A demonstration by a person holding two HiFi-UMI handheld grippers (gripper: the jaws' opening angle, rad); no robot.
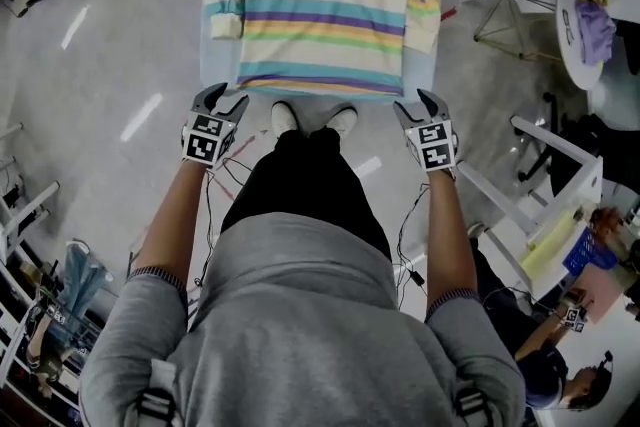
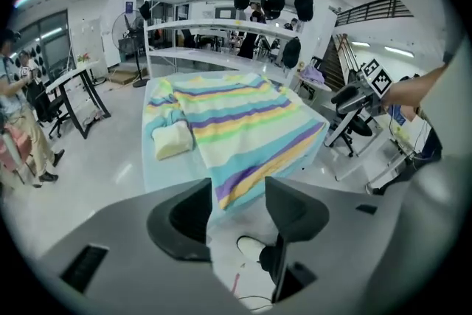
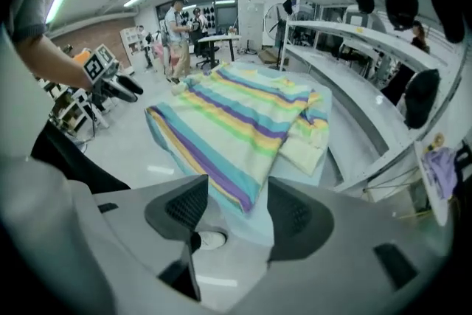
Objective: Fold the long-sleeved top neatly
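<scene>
Straight ahead of the person, on a pale blue table (image 1: 216, 65), the long-sleeved top (image 1: 320, 5) lies flat with its collar at the far end and its hem at the near edge. Its long axis runs away from the person, so the hem stretches crosswise, from one gripper towards the other. Both sleeves are already turned in: the left cuff (image 1: 225, 23) and the right cuff (image 1: 424, 33) rest on the body near its sides.

The left gripper (image 1: 222, 98) hangs just short of the hem's left corner, and the right gripper (image 1: 415, 101) sits just short of the right corner. Each points downward and forward at the table edge. In both gripper views the jaws stand well apart with nothing between the pads. The striped hem shows beyond the gap rather than inside it, and the person's white shoes (image 1: 312, 119) and the floor show below.

Judged from this layout, neither hand has the advantage: each is nearest its own corner, and the garment lies forward of both. The next fold looks likely to carry the hem away from the person, towards the collar, so both corners would need to be taken at matching points for the stripes to stay square.
</scene>
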